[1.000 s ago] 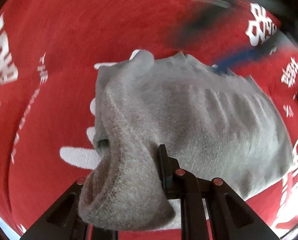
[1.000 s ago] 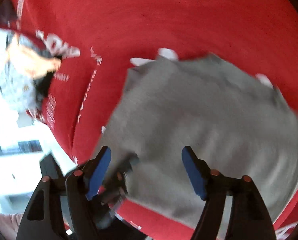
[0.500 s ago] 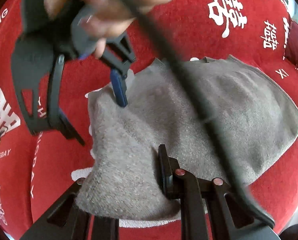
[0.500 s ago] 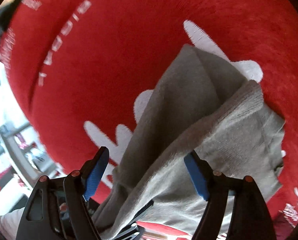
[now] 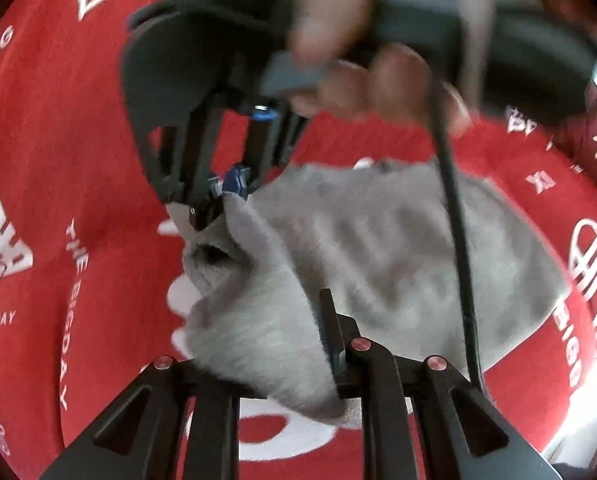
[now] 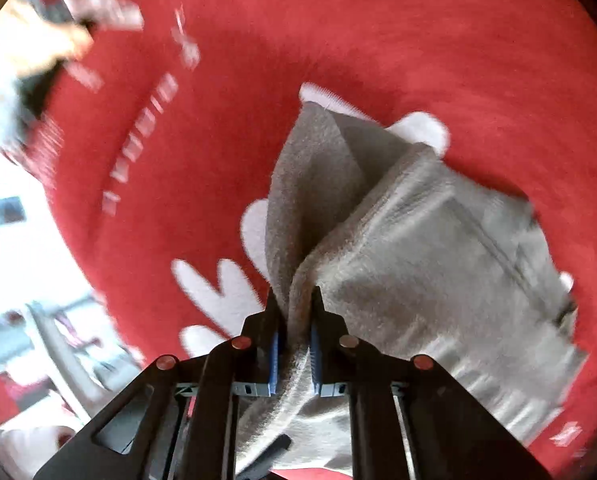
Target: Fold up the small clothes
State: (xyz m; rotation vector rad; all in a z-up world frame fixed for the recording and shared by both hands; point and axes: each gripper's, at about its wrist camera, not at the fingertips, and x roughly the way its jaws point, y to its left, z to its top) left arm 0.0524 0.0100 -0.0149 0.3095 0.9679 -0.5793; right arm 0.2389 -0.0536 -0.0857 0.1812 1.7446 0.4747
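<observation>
Your left tongs point(image 5: 294, 360) are clamped on the near edge of the grey garment point(image 5: 398, 248), which lies on the red printed blanket point(image 5: 78, 160) with its left side lifted. Your right tongs point(image 6: 294, 344) have just been closing and now pinch a bunched ridge of the same cloth between their blue pads point(image 6: 273, 360).

Risk: both grips hold thick gathered fleece, not a clean edge. Pulling apart could let the bunch slip from the right pads, or drag both layers over together and crease the fold crooked.

The left wrist view shows your hand point(image 5: 370, 80) on the right tool, a cable point(image 5: 458, 240) crossing the garment, and the far hem. The right wrist view alone shows the seam point(image 6: 498, 248) and the layers parting above the pinch.
</observation>
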